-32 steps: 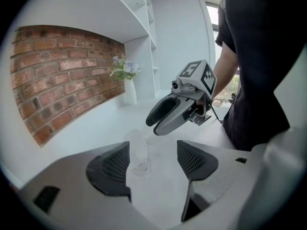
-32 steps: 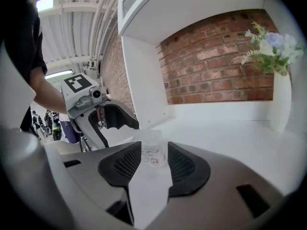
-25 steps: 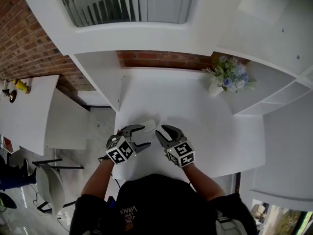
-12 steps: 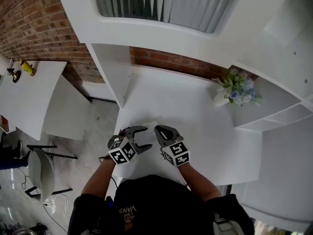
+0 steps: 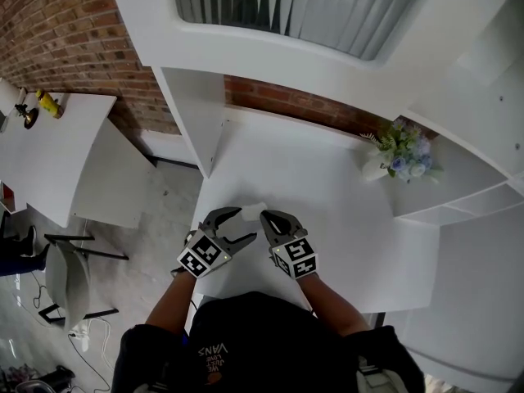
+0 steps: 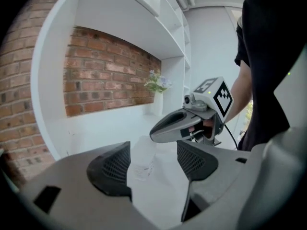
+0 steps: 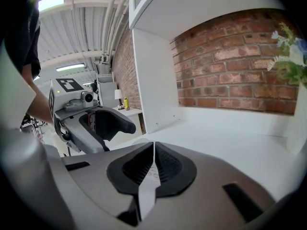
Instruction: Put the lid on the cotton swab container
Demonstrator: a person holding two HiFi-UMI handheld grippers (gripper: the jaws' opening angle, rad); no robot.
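Note:
A small clear cotton swab container (image 5: 250, 212) stands on the white table (image 5: 327, 195) just in front of both grippers. In the left gripper view the container (image 6: 142, 157) sits beyond my open left gripper (image 6: 153, 164), untouched by either pad. My left gripper (image 5: 241, 226) is just left of it in the head view. My right gripper (image 5: 267, 219) is close on the right. Its jaws have just been closing and now pinch a thin flat white piece, the lid (image 7: 148, 181) seen edge-on, in my right gripper (image 7: 153, 161).
A vase of flowers (image 5: 399, 155) stands at the table's back right, against the brick wall. An upright white shelf panel (image 5: 192, 113) borders the table's left side. The table's left edge (image 5: 196, 211) drops to the floor beside my left gripper.
The right gripper's jaws have closed from open onto the thin lid. My left gripper has rolled and lifted slightly. The head view has shifted a little.

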